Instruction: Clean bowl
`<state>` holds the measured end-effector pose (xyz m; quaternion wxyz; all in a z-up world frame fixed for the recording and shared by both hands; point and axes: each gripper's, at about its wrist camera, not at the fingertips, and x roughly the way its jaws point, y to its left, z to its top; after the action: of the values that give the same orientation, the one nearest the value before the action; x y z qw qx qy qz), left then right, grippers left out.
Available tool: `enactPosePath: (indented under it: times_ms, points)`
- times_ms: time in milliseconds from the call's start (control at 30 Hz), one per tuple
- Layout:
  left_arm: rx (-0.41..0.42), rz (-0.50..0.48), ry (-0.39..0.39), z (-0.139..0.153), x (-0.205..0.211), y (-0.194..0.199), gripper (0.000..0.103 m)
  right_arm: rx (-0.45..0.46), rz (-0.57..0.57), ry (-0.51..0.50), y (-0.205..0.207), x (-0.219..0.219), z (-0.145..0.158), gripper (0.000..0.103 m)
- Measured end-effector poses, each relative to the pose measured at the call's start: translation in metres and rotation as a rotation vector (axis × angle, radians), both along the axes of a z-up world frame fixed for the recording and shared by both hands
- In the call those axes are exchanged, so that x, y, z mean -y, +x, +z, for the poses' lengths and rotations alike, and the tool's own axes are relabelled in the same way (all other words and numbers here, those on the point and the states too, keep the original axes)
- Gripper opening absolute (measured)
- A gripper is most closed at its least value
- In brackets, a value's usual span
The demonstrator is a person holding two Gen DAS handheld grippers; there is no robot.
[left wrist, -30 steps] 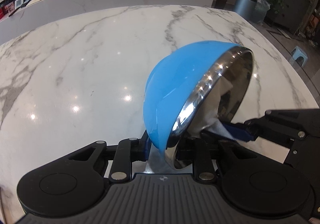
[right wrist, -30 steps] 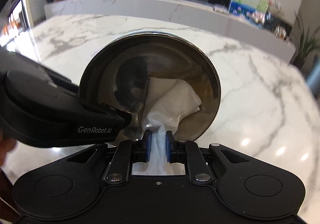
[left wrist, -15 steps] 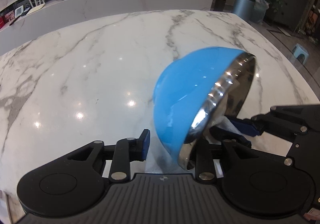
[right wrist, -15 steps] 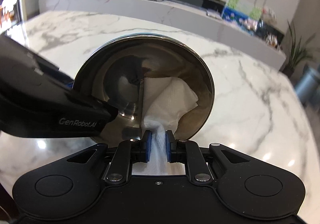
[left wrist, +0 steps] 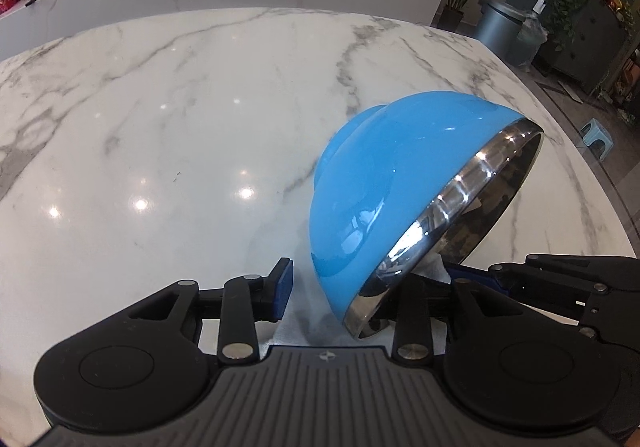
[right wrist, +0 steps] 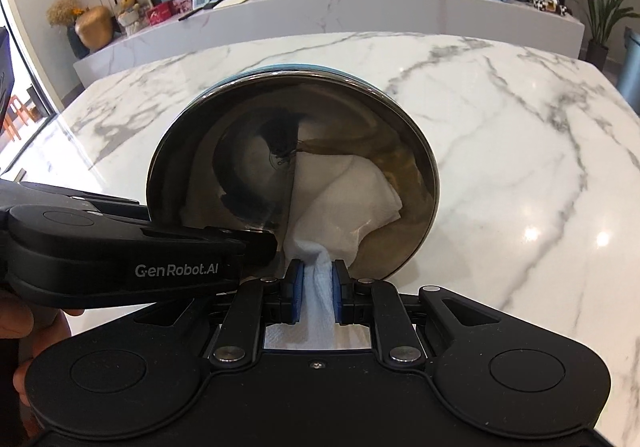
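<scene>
A bowl [left wrist: 384, 183], blue outside and steel inside [right wrist: 380, 119], stands tilted on its edge on the marble table [left wrist: 160, 127], its mouth facing my right gripper. My left gripper [left wrist: 344, 287] straddles the bowl's lower rim and its jaws are opening. Its left pad [left wrist: 284, 283] stands clear of the blue wall, and its other finger is hidden inside the bowl. My right gripper [right wrist: 318, 287] is shut on a white paper towel [right wrist: 352, 199], which is pressed against the steel inside. The left gripper's finger [right wrist: 256, 247] reaches across the rim from the left.
The table's right edge [left wrist: 600, 183] drops to a floor with a small blue stool [left wrist: 598, 135] and a grey bin [left wrist: 500, 27]. A long white counter [right wrist: 360, 7] runs behind the table. A hand [right wrist: 16, 319] holds the left gripper.
The left jaws have opened; the left pad has come off the blue wall. The bowl has shifted right and leaned over. The right gripper has rolled, still gripping the towel.
</scene>
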<state>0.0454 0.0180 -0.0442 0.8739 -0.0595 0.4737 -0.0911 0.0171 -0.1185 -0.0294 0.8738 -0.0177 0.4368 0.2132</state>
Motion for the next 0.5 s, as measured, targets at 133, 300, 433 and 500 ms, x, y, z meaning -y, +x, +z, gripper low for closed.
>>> enactPosePath:
  times_ms: [133, 300, 433, 500]
  points:
    - [0.003, -0.022, 0.017, 0.001, 0.003, -0.001, 0.025, 0.028, 0.028, -0.048, 0.006, -0.009, -0.001, 0.013]
    - [0.007, -0.038, 0.047, 0.003, 0.004, -0.002, 0.023, 0.1, 0.074, -0.162, 0.001, -0.021, -0.002, 0.012]
    - [0.018, -0.064, 0.082, 0.005, 0.009, -0.004, 0.023, 0.192, 0.101, -0.306, -0.01, -0.032, -0.005, 0.012]
    - [0.027, -0.073, 0.1, 0.007, 0.01, -0.005, 0.023, 0.243, 0.105, -0.379, -0.015, -0.037, -0.007, 0.012]
